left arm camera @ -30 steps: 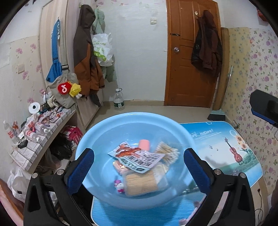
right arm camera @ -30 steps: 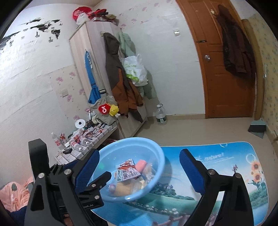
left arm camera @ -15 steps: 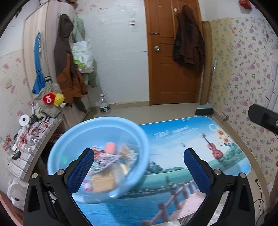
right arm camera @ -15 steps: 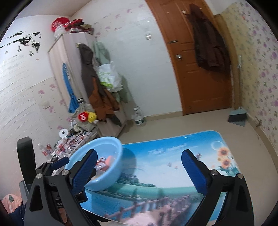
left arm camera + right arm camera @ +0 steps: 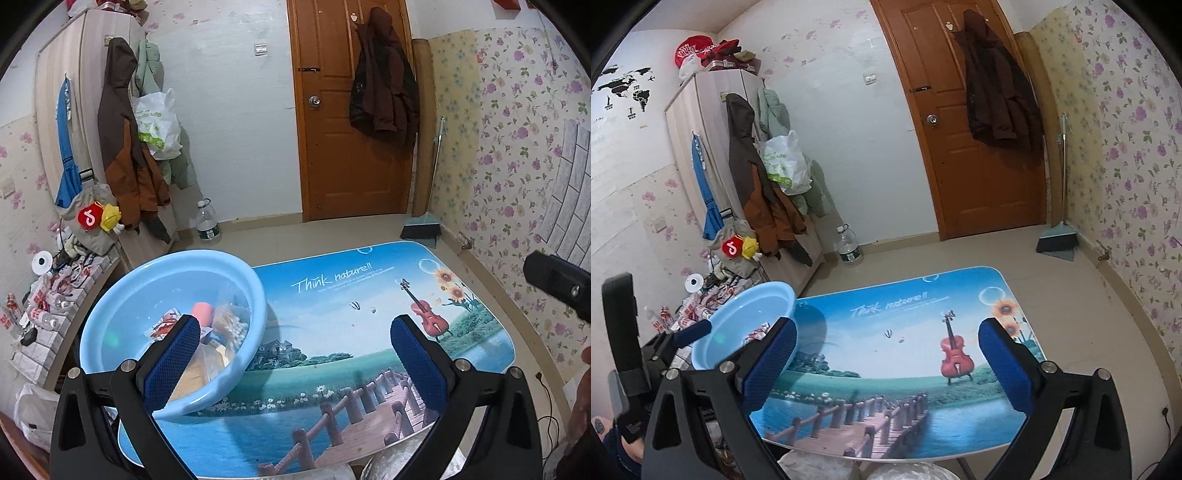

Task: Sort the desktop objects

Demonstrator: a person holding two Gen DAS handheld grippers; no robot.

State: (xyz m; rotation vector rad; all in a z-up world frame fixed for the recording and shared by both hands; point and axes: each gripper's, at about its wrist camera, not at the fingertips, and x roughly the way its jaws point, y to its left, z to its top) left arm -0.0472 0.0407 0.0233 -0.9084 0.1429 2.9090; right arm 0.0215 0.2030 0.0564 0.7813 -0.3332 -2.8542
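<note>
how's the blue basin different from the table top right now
The blue basin is plain pale blue and round; the table top is a rounded rectangle printed with a lake, bridge and violin scene. The basin holds packets and cotton swabs; the rest of the table top shows nothing on it. The basin sits at the table's left edge, seemingly overhanging it. Both are mostly blue.

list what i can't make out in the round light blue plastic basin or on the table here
- Left wrist view: the left gripper's blue finger pad covers part of the contents of the round light blue plastic basin.
- Right wrist view: the basin's near rim and the right gripper's pad hide most contents.
- Both views: the table's near edge is cut off.
</note>
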